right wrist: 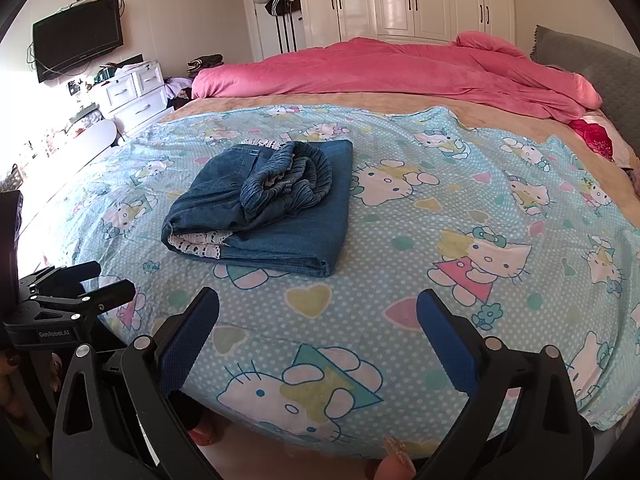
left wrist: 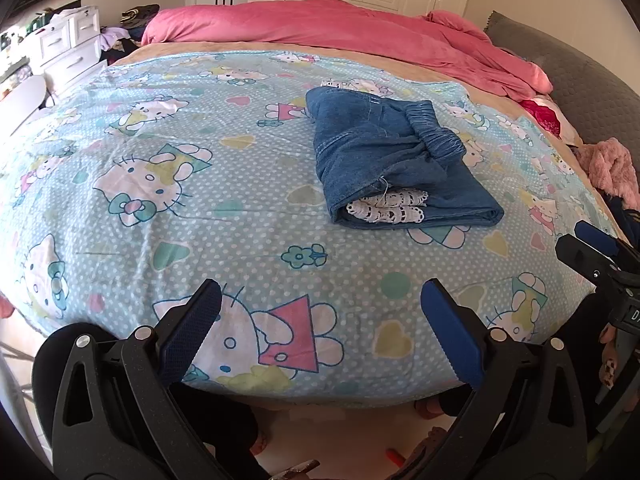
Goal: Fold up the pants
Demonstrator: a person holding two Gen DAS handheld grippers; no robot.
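Pants (left wrist: pixel 396 164) are out ahead of me, and neither of my tools has hold of them. My left tool (left wrist: pixel 320 332) sits at the bottom of its frame with both blue pads spread wide and only printed sheet (left wrist: pixel 160 184) between them; my right tool (right wrist: pixel 318 336) is the same, wide open and empty at the near edge of the bed. In the left view the right tool shows at the right edge.

Further out, the denim lies as a compact bundle on the sheet, right of centre in the left view, left of centre in the right view. It looks to me already folded, so the job seems nearly done. If I tidy it, I would press the bunched elastic waistband (right wrist: pixel 296 184) flat on top and tuck the white lace hem (right wrist: pixel 200 242) that peeks from the near end, without dragging the stack.

Its long axis runs from near me toward the pink quilt (left wrist: pixel 340 28), angled slightly, lace end nearest.
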